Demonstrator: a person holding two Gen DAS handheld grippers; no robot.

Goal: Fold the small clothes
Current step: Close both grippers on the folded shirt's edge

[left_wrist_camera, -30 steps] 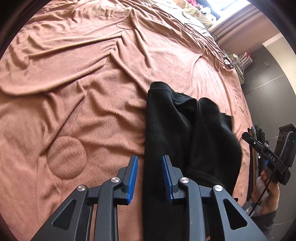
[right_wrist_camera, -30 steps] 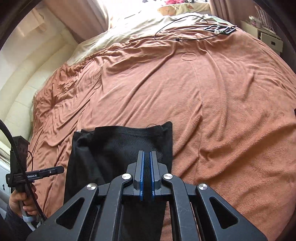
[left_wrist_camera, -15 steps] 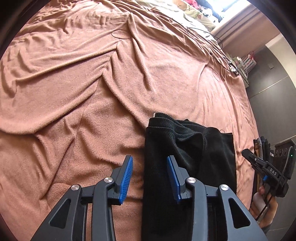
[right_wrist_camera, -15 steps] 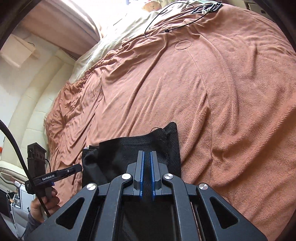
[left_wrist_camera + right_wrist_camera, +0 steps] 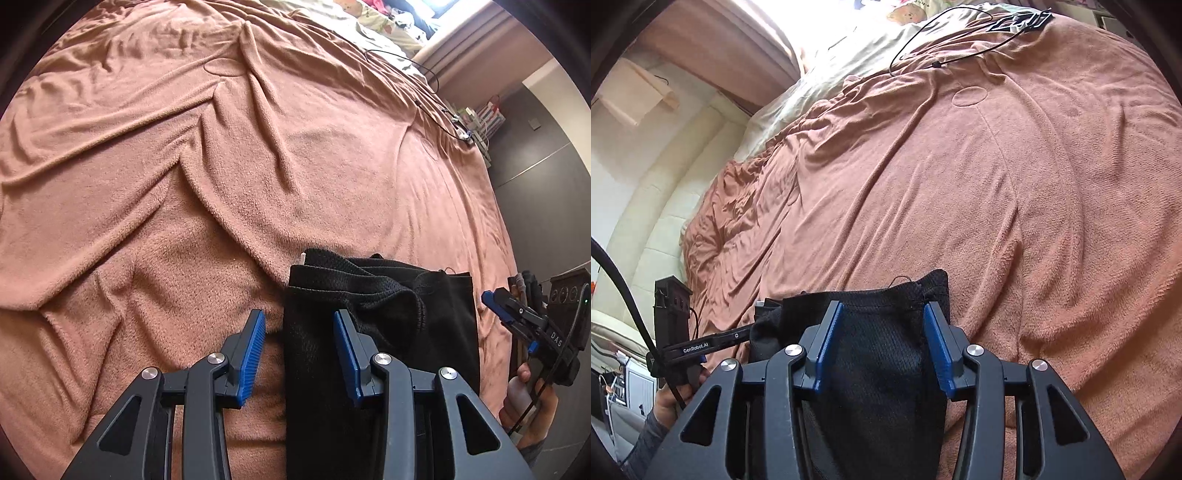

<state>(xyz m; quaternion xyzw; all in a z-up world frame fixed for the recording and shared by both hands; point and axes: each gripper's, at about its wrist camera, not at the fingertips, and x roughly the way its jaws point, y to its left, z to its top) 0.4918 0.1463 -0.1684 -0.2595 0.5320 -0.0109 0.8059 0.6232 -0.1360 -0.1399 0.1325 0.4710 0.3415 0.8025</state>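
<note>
A black mesh garment (image 5: 384,317) lies folded on the brown blanket (image 5: 221,206), its far hem bunched. My left gripper (image 5: 298,317) is open over the garment's left edge; the edge runs between the blue pads (image 5: 255,354) without being pinched. In the right wrist view the same garment (image 5: 882,369) sits under my right gripper (image 5: 883,310), whose jaws are opening, with the cloth between them but not pressed. Each gripper shows at the side of the other's view: the right gripper (image 5: 517,321) in a hand, the left gripper (image 5: 713,341) at the garment's other edge.
The wrinkled brown blanket (image 5: 997,184) covers the whole bed. A black cable (image 5: 945,33) and a cream sheet (image 5: 849,48) lie at the far end. A padded cream headboard (image 5: 639,221) stands left. Shelves (image 5: 484,118) and a dark wall (image 5: 546,192) border the bed's right side.
My right gripper went from shut on the garment's edge to open and let it go. My left gripper widened a little. The garment now lies lower and flatter on the blanket.
</note>
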